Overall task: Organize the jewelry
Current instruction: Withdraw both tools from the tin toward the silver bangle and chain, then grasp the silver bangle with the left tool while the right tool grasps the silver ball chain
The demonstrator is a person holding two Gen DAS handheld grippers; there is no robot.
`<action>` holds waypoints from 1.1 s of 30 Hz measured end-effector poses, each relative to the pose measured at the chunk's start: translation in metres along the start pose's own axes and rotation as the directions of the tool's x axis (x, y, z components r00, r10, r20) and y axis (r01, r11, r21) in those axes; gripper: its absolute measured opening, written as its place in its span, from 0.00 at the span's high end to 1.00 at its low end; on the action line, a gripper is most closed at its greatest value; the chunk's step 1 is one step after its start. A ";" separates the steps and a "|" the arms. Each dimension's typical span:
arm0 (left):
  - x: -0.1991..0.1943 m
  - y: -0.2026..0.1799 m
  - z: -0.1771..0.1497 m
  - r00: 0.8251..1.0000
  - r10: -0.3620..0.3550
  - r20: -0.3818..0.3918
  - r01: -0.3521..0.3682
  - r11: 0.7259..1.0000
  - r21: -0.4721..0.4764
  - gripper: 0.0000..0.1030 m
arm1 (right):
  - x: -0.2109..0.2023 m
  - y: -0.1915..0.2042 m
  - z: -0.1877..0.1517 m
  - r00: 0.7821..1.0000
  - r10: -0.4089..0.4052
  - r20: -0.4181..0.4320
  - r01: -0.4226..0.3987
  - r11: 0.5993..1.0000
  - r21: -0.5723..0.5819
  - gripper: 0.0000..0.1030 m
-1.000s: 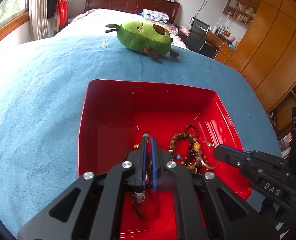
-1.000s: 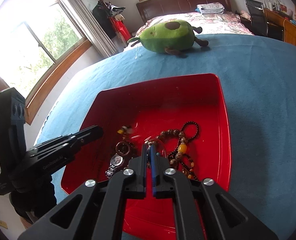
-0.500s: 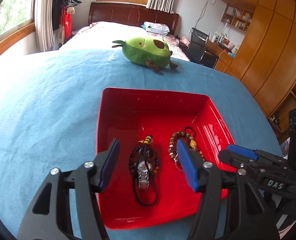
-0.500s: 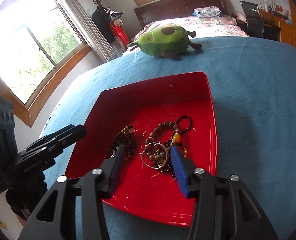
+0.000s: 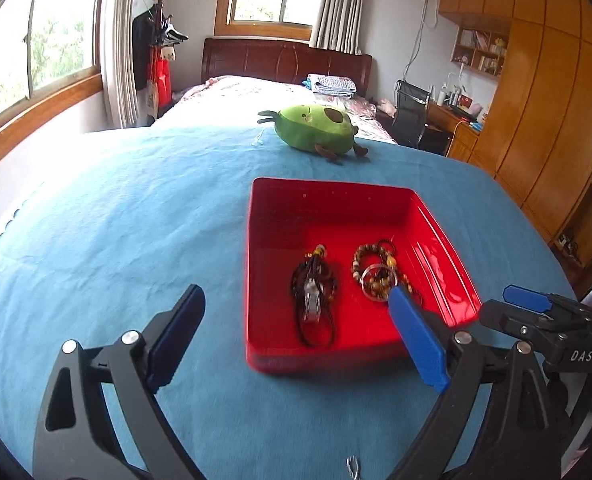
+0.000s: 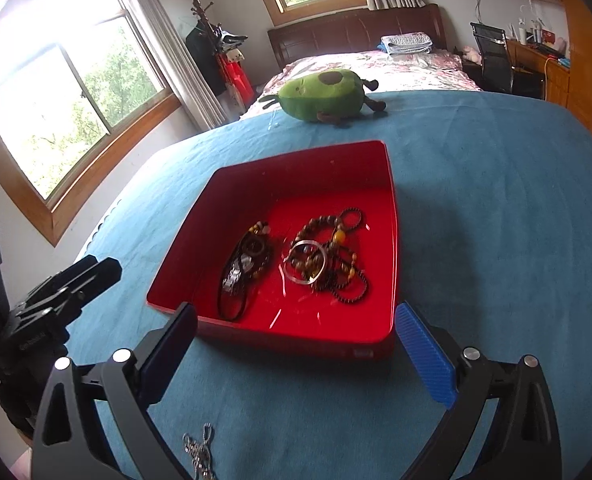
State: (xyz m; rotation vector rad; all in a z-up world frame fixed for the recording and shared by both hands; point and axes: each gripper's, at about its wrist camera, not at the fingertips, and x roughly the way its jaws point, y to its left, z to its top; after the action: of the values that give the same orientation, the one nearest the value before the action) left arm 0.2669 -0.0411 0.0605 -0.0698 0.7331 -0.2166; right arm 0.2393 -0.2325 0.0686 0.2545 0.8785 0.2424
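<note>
From the left wrist camera, the left tongs (image 5: pixel 296 330) stood wide apart and empty above the blue cloth-covered surface (image 5: pixel 135 220). A shallow red plastic tray (image 5: pixel 255 264) sat ahead, holding a steel wristwatch tangled in dark cord (image 5: pixel 313 298) and, beside it, a heap of brown beaded bracelets with a silver bangle (image 5: pixel 378 274). A green avocado plush toy (image 5: pixel 316 126) lay beyond.

From the right wrist camera, the right tongs (image 6: pixel 296 354) were equally spread, holding nothing, just short of the tray's near wall. A small silver chain (image 6: pixel 199 452), possibly a necklace though largely hidden, lay on the cloth beneath them. Fetching it well would likely mean descending straight, pinching metal rather than fabric, then lifting over the rim.
</note>
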 end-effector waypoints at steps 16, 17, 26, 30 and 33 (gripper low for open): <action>-0.072 -0.003 -0.061 0.999 -0.017 0.032 0.017 1.000 0.012 0.05 | -0.035 0.017 -0.066 1.000 0.020 0.012 -0.020 1.000 -0.005 0.04; -0.073 -0.001 -0.065 1.000 -0.020 0.024 0.020 1.000 0.010 0.05 | -0.036 0.017 -0.069 1.000 0.017 0.014 -0.017 1.000 -0.004 0.04; -0.069 0.019 -0.110 0.980 -0.087 -0.181 0.083 0.996 -0.035 0.05 | -0.046 0.014 -0.100 1.000 0.027 -0.002 -0.027 1.000 0.011 0.04; -0.063 0.020 -0.130 0.967 -0.066 -0.246 0.065 0.998 -0.014 0.05 | -0.046 0.017 -0.107 0.999 0.043 -0.022 -0.043 0.999 0.012 0.04; -0.061 0.021 -0.141 0.958 -0.058 -0.279 0.058 0.998 -0.008 0.05 | -0.045 0.018 -0.112 0.998 0.050 -0.038 -0.049 0.999 0.012 0.04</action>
State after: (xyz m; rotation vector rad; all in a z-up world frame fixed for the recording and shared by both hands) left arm 0.1318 -0.0055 -0.0072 -0.0607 1.0139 -0.2865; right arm 0.1224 -0.2159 0.0386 0.2830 0.9126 0.2895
